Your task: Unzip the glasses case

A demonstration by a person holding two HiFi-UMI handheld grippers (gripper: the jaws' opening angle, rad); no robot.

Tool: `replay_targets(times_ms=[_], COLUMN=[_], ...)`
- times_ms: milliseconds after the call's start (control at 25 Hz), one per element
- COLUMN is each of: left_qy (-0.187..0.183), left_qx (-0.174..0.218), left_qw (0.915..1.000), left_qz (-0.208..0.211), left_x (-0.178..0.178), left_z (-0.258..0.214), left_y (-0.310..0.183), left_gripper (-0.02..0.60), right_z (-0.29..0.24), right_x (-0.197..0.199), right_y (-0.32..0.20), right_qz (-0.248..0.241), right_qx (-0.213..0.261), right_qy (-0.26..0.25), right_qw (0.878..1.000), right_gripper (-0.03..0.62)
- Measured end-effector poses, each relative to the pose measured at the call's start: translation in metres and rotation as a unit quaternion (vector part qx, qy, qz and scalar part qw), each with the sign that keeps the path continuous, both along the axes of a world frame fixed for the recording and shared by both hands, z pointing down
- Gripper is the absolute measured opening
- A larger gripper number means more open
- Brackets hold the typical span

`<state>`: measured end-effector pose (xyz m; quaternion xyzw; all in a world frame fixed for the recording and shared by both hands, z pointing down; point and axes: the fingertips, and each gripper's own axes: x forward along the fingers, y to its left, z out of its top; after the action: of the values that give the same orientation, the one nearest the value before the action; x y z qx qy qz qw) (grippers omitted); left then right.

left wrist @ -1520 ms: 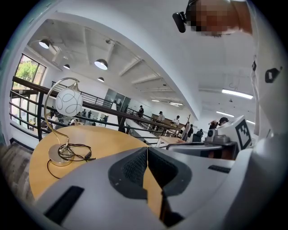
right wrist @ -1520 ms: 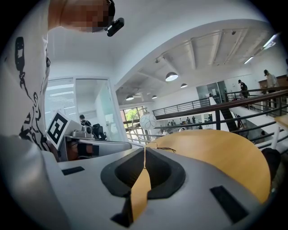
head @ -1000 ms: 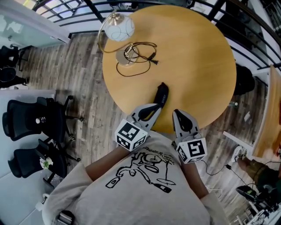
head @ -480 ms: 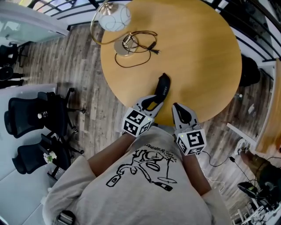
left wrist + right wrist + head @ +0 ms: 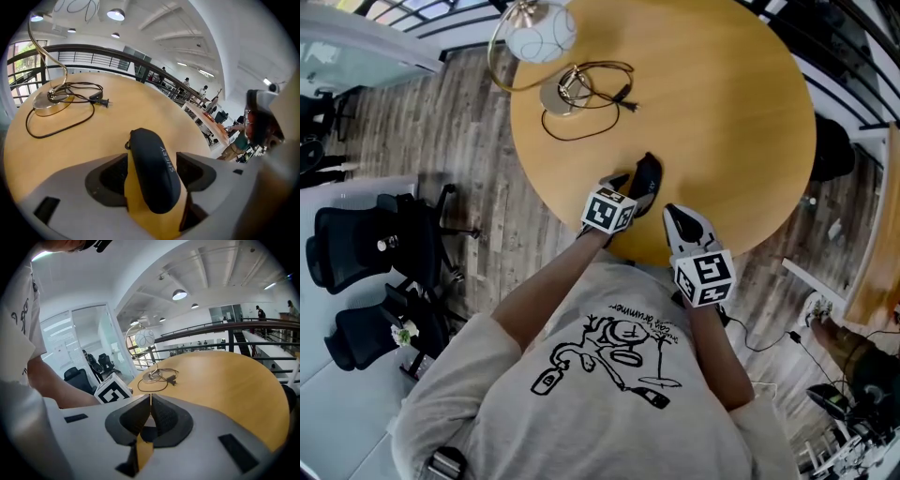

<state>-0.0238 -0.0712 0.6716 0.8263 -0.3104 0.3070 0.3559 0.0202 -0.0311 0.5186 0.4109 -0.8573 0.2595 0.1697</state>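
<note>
Plainly, the glasses case [image 5: 645, 184] is seen lying close to the near edge of the round wooden surface [image 5: 731, 112], its length running away from that edge. The left tongs [image 5: 630, 190] have just been opening and are spread wide, with the case set between them and not squeezed. The right tongs [image 5: 150, 401] are pressed together on nothing, above the near edge just beside the case. Broad bare wood is left towards the far and right edges. A lamp [image 5: 541, 33] and its looped cord [image 5: 591, 117] are kept by the far left edge, well apart. "SHERY" can be read along the case.
</note>
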Motion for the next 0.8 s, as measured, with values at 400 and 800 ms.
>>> replay_targets(times_ms=[400,800], left_qy=[0.056,0.127], left_qx=[-0.065,-0.09], left_qw=[0.9954,0.9878], left_qz=[0.044,-0.016], left_x=[0.036,0.028], left_z=[0.031,-0.004], left_y=[0.009,-0.002], left_gripper=[0.352,0.253], right_z=[0.021,0.02], right_x=[0.006,0.019], right_y=[-0.001,-0.001], right_qz=[0.011,0.014], right_qx=[-0.02,-0.009], right_qy=[0.008,0.037], right_qw=[1.0,0.999], right_gripper=[0.025,0.025])
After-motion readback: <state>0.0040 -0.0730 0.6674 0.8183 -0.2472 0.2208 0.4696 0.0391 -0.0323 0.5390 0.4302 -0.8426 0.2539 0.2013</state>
